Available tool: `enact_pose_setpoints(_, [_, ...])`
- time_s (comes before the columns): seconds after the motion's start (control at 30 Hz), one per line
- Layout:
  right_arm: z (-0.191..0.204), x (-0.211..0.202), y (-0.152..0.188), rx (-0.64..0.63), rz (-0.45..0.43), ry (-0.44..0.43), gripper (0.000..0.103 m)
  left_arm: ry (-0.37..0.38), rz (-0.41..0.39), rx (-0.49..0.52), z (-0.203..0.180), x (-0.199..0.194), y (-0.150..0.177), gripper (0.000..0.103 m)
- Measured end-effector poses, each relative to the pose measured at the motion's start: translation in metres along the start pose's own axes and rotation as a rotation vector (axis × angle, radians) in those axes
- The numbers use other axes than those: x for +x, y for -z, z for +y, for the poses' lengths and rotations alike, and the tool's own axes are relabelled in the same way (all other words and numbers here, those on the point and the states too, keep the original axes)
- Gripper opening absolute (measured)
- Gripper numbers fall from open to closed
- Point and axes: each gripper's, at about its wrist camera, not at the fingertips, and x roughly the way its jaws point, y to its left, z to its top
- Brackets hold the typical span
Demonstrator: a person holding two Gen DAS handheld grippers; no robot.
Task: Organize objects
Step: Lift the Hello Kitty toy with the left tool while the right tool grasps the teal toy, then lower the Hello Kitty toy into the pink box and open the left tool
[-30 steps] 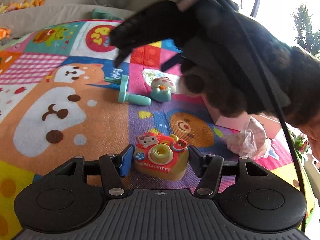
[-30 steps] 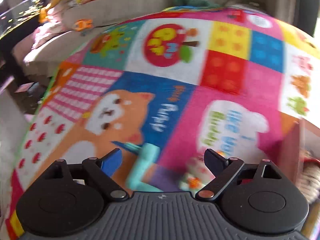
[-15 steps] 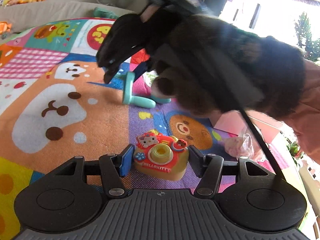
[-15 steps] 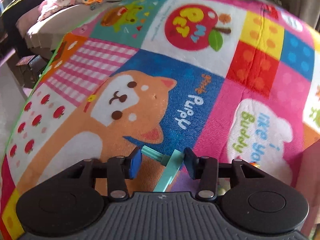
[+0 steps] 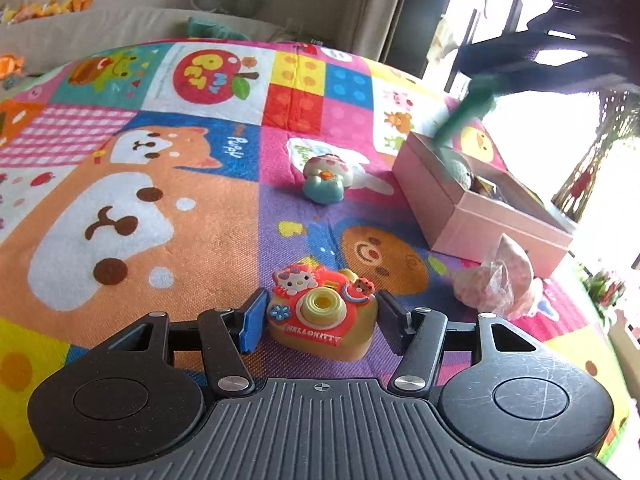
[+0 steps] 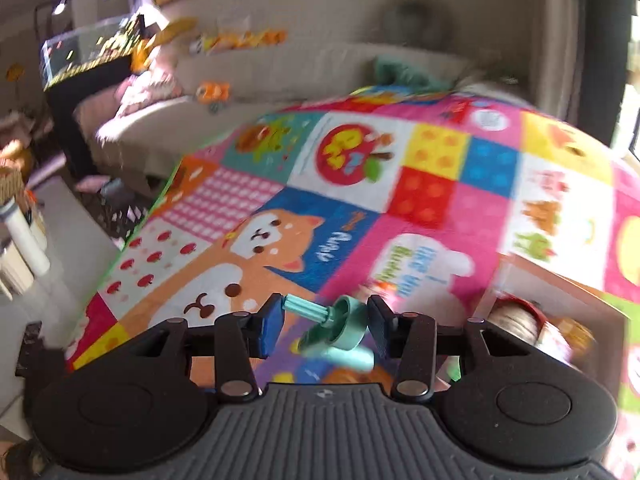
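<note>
Teal toy (image 6: pixel 334 326) pinched by right gripper (image 6: pixel 322 322) above mat (image 6: pixel 420 216), toy camera (image 5: pixel 322 312) flanked by left gripper (image 5: pixel 320 318), jaws spread, pad contact unclear.

Daylight, strong, enters from window (image 5: pixel 560 152) at right of left wrist view; that area is blown out to white. Mat (image 5: pixel 200 200) is evenly lit, colours saturated, shadows soft. Left view is sharp at centre; dark shape (image 5: pixel 552 60) at upper right is motion-smeared. Right wrist view is blurred throughout, worst at box (image 6: pixel 560 320) on right edge. Both views show fisheye bending: the mat bulges and its edges curve.
</note>
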Motion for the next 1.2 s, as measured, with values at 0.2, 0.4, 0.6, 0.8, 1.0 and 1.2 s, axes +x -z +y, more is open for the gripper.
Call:
enact_pose_setpoints(0.2, [-0.036, -0.076, 0.05, 0.078, -0.082, 0.111, 0.045, -0.018, 0.031, 0.045, -0.016, -0.002, -0.002, 0.063])
enact_pose_setpoints(0.4, [-0.075, -0.119, 0.11, 0.181, -0.114, 0.199, 0.045, 0.057, -0.001, 0.128, -0.056, -0.015, -0.019, 0.062])
enact_pose_setpoints(0.6, [-0.102, -0.146, 0.155, 0.249, -0.173, 0.202, 0.045, 0.17, -0.102, 0.213, -0.114, -0.014, -0.089, 0.062])
enact_pose_setpoints(0.8, [-0.123, -0.155, 0.179, 0.306, -0.232, 0.181, 0.045, 0.207, -0.139, 0.274, -0.183, 0.034, -0.144, 0.062])
enact_pose_setpoints(1.0, [-0.133, -0.149, 0.189, 0.331, -0.267, 0.17, 0.045, 0.261, -0.132, 0.239, -0.228, 0.107, -0.181, 0.063])
enact_pose_setpoints(1.2, [-0.145, -0.148, 0.197, 0.357, -0.273, 0.169, 0.045, 0.158, -0.097, 0.26, -0.232, 0.128, -0.17, 0.06])
